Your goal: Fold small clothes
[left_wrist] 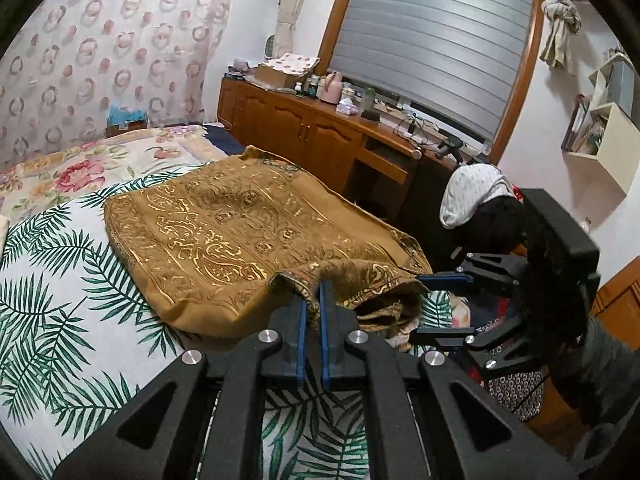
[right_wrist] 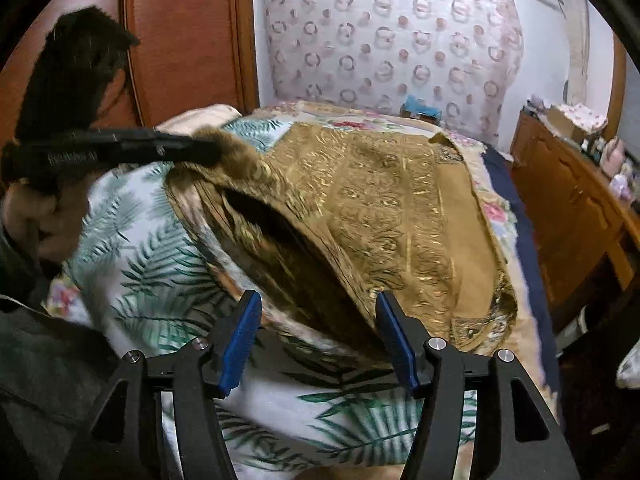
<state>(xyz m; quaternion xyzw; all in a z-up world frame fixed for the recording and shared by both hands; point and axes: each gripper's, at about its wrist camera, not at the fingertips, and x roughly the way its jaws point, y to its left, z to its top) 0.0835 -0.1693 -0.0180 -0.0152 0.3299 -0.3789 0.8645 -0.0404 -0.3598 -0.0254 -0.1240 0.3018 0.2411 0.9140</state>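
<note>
Gold-patterned brown cloth (left_wrist: 224,232) lies spread over a bed (left_wrist: 60,300) dressed in a palm-leaf sheet, reaching toward the bed's long edge beside a wooden cabinet (left_wrist: 304,128). The left tool (left_wrist: 314,300) is clamped tight on a bunched near corner of the cloth, holding it raised off the sheet so the fabric hangs in a loose fold. The right tool (right_wrist: 318,336) stands with its blue pads apart, gripping nothing, poised at the cloth's near edge where the layers gape open. The step in hand appears to be the first fold: one corner taken, the second still to be caught. The next move likely calls for the right tool to close on the neighbouring corner, then for both to carry the edge across evenly toward the far side.
</note>
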